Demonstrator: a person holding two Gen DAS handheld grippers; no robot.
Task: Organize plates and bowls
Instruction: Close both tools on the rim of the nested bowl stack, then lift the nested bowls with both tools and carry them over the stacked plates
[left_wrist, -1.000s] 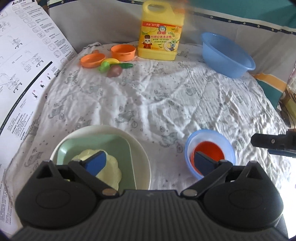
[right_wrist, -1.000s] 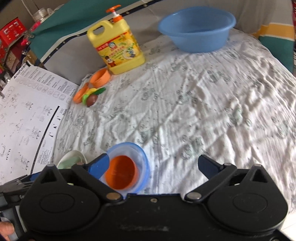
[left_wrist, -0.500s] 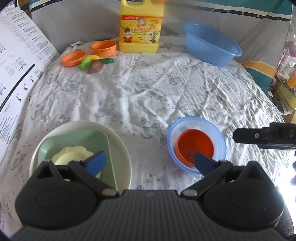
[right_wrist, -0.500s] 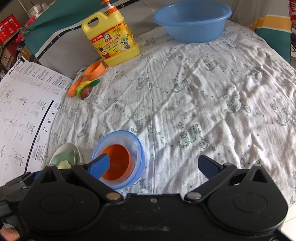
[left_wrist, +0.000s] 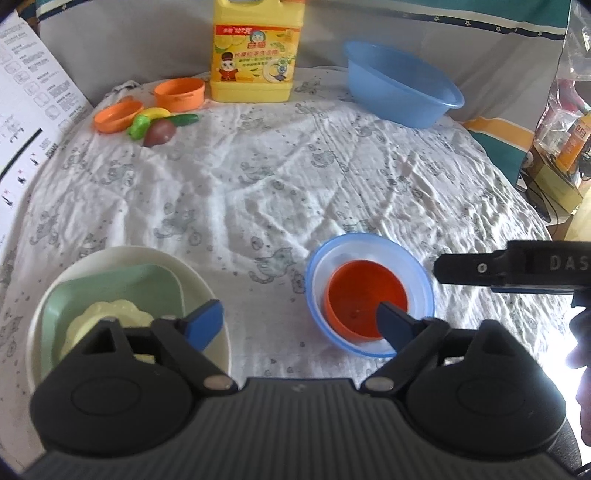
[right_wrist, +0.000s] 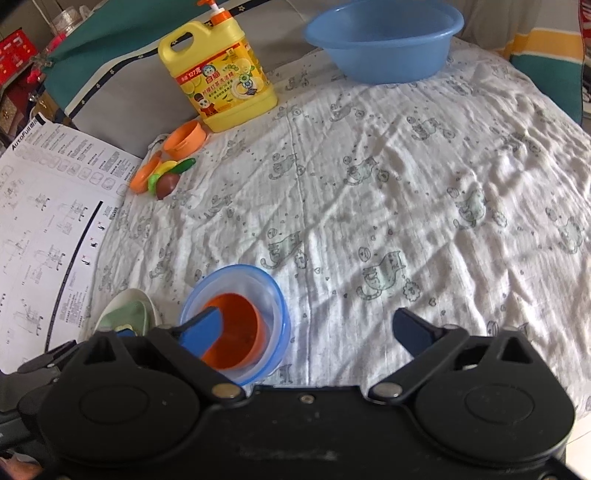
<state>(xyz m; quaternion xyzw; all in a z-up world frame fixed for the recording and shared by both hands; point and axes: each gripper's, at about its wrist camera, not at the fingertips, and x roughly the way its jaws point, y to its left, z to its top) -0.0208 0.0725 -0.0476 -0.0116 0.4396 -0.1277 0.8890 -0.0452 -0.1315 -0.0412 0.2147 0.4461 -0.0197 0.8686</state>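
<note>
Both grippers, left gripper (left_wrist: 299, 321) and right gripper (right_wrist: 306, 328), are hovering with jaws wide, just narrowing, gripping nothing; best centring squarely over the orange bowl (left_wrist: 364, 299) before squeezing.

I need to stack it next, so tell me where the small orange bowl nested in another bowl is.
The orange bowl sits inside the blue-rimmed bowl, low and right of centre in the left wrist view, right of the plate stack.

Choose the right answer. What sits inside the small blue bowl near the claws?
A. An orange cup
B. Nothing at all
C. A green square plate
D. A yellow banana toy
A: the orange cup stands inside the small blue bowl, while the green square plate lies in the white plate to its left.
</note>
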